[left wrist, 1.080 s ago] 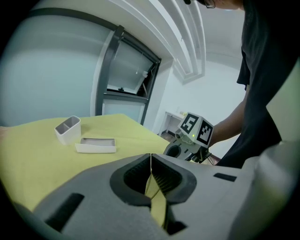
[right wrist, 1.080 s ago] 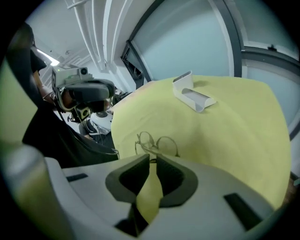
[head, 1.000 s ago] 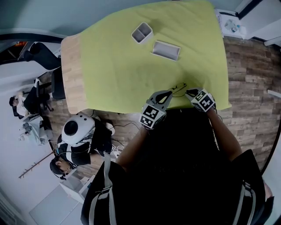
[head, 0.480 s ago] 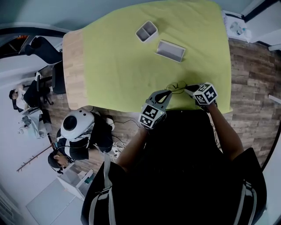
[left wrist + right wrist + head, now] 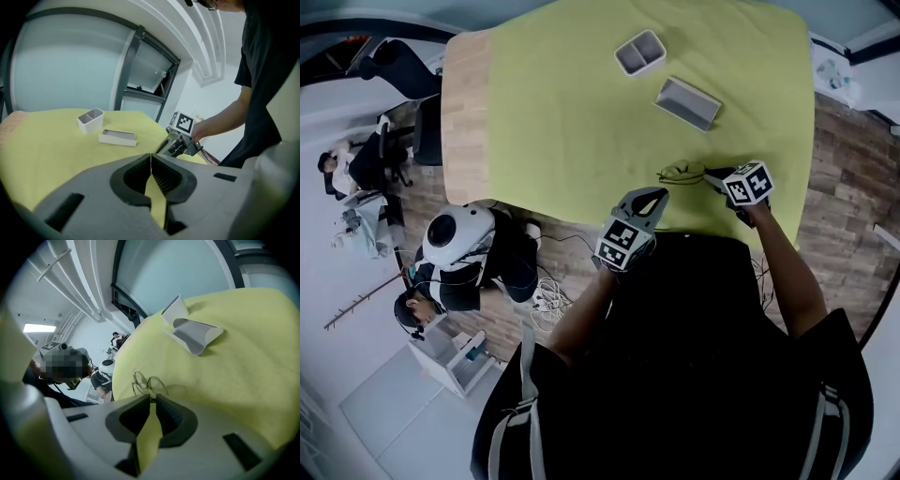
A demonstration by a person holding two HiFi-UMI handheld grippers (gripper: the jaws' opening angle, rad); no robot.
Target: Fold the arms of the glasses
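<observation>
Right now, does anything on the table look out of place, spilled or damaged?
Nothing stands out. The glasses rest on the yellow-green cloth, held by the right gripper. The divided box and the tray sit upright, with nothing spilled.

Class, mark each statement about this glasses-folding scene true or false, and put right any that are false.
1. The left tongs are shut and empty. True.
2. A flat white tray and a divided white box stand on the yellow-green cloth. True.
3. The glasses lie inside the tray. False: they lie on the cloth, apart from the tray.
4. Both tongs are at the glasses. False: only the right tongs are closed on them; the left tongs are apart from them.
</observation>
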